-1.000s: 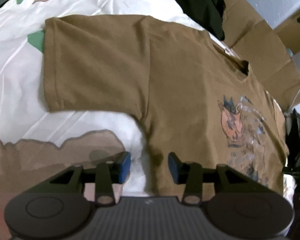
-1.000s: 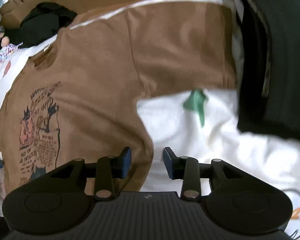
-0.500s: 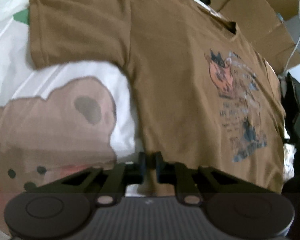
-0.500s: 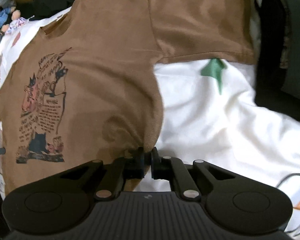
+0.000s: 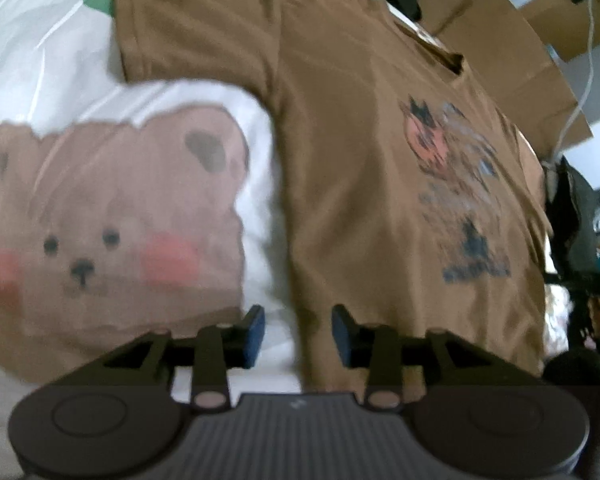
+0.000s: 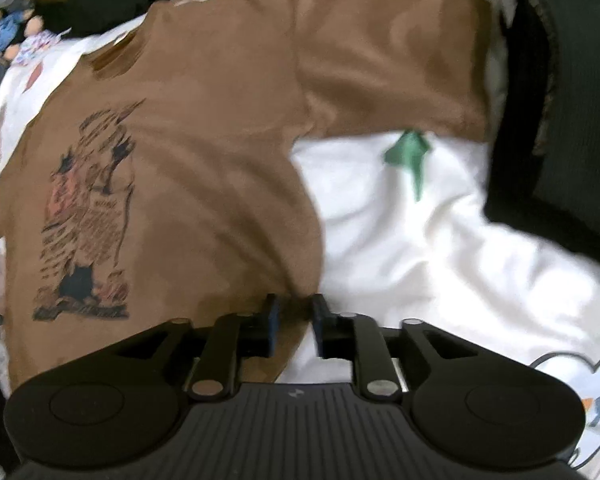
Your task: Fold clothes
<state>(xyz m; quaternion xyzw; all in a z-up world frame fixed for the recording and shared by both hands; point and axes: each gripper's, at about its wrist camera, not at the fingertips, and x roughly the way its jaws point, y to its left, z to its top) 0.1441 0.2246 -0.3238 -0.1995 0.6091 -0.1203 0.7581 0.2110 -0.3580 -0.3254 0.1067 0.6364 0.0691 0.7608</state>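
Both grippers had just let go! The left gripper [image 5: 298,330] and right gripper [image 6: 294,326], pinched shut on the hem half a second before, stood apart and empty, leaving the brown T-shirt [image 5: 364,184] flat on the bedsheet [image 6: 412,248], probably straightened for folding. Its chest print [image 6: 86,216] was too blurred to read.

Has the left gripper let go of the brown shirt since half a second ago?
Yes. The left gripper was shut at the brown shirt's hem; now its jaws stand open astride that side edge.

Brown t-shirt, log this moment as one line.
brown t-shirt flat on bedsheet | left claw open | right claw open | fold not started
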